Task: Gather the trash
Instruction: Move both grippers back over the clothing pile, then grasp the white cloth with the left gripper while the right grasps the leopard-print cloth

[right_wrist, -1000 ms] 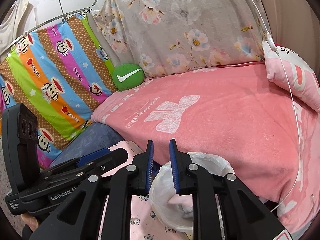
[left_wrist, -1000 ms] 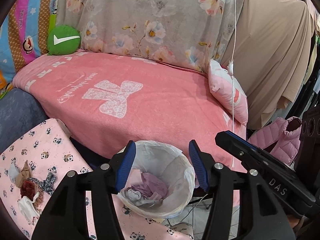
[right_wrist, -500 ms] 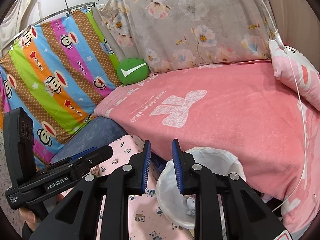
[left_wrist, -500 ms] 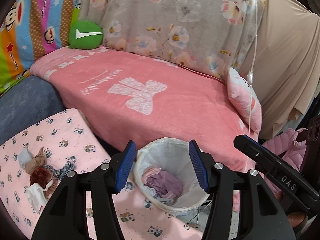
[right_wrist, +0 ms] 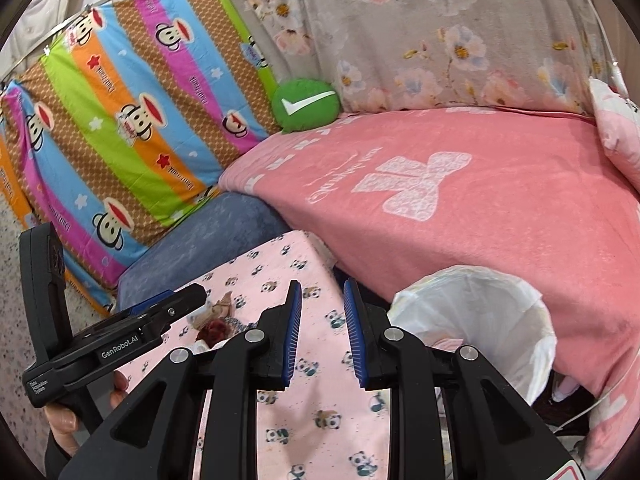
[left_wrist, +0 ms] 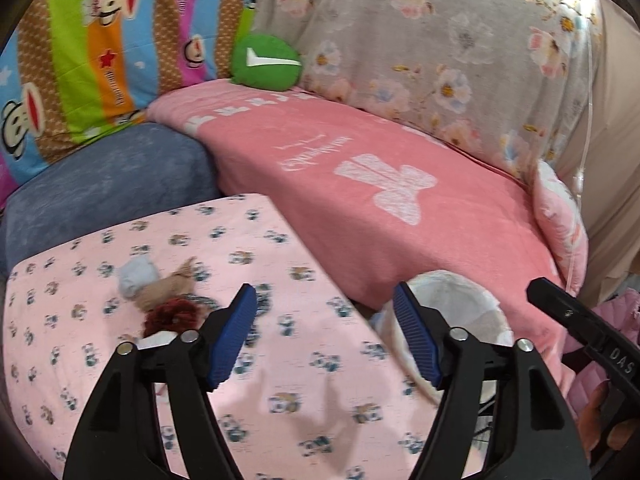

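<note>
A pink bedspread (left_wrist: 360, 184) filled the middle and right of the left wrist view, with a flowered sheet (left_wrist: 440, 40) hanging behind it and a striped monkey-print sheet (left_wrist: 100, 40) at the upper left. Below these, in the lower left and centre, lay the counter (left_wrist: 300, 380) under its pink panda-print cloth.

At the counter's right edge, low in the frame, stood the bin (right_wrist: 472, 312) with a thin white liner, partly hidden behind one finger in the left wrist view.

The trash (left_wrist: 160, 296) sat in a small heap on the counter at the left centre of the frame: a pale bluish wad, a tan scrap, a dark red tuft and something white beneath, all touching. They looked like soft, light, crumpled scraps, likely to squash and to cling together. A pinch low across the middle of one wad, near the cloth, would probably hold best; a shallow grip on a loose edge might let it slip or drag its neighbours.

The left gripper (left_wrist: 324, 340) was spread wide and held nothing, its near finger just beside the heap. The right gripper (right_wrist: 320, 336) had only a narrow gap between its fingers and was also empty, hanging over the counter between heap and bin.
</note>
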A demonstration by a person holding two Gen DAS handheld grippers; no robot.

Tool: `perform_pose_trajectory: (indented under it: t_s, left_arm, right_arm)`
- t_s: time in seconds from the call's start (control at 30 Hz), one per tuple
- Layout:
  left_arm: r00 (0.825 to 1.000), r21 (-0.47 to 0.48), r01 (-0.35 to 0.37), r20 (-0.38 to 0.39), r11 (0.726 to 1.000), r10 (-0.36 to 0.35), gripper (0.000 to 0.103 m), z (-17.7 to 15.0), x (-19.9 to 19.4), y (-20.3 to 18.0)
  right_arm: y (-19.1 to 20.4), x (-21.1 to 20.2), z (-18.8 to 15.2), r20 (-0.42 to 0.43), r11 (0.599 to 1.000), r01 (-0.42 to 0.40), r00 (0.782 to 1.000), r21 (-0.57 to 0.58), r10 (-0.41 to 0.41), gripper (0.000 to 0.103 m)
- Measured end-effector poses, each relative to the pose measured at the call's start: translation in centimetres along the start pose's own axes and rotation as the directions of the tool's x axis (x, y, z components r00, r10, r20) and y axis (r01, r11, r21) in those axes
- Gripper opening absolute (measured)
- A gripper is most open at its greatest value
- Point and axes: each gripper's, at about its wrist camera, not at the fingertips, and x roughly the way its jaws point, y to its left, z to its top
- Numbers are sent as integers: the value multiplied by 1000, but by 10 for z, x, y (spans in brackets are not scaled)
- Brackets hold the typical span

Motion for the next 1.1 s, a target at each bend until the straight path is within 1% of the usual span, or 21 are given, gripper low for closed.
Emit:
perform_pose_trajectory:
  t_s: [0.03, 0.17, 0.27, 0.47, 0.6, 0.83, 0.9, 0.93, 0.97, 1.1]
  left_arm:
    - [1000, -14, -18, 1, 1000, 18, 75, -2, -1, 8]
    - [995, -37, -103, 0, 994, 103, 82, -12, -2, 38]
    - [988, -50, -153, -24, 987, 152, 82, -23, 0, 60]
    - [981, -114, -183, -89, 977, 173, 82, -44, 9, 100]
    - [975, -131, -198, -125, 971, 182, 82, -56, 16, 117]
    - [964, -160, -214, -196, 964, 181, 82, -76, 38, 140]
    - [962, -169, -213, -209, 962, 176, 81, -80, 44, 145]
    - [963, -178, -204, -215, 963, 164, 78, -81, 47, 148]
    - [963, -187, -196, -221, 962, 153, 73, -82, 49, 150]
    - [965, -230, -154, -245, 961, 96, 60, -84, 59, 159]
  right_arm:
    - [5, 3, -1, -5, 1000, -2, 1000, -5, 2, 24]
    - [30, 22, -10, -37, 999, -22, 999, -27, 21, 29]
    - [51, 38, -19, -72, 998, -39, 997, -46, 36, 30]
    - [86, 67, -36, -126, 995, -56, 991, -82, 46, 31]
    - [104, 90, -49, -170, 994, -70, 984, -86, 55, 31]
    - [122, 128, -68, -234, 993, -71, 971, -97, 47, 31]
    - [124, 137, -72, -247, 993, -68, 968, -101, 41, 31]
    - [126, 145, -74, -258, 993, -65, 965, -103, 37, 31]
    - [126, 150, -75, -264, 993, -64, 964, -104, 35, 31]
    - [127, 172, -79, -290, 993, -51, 957, -108, 17, 31]
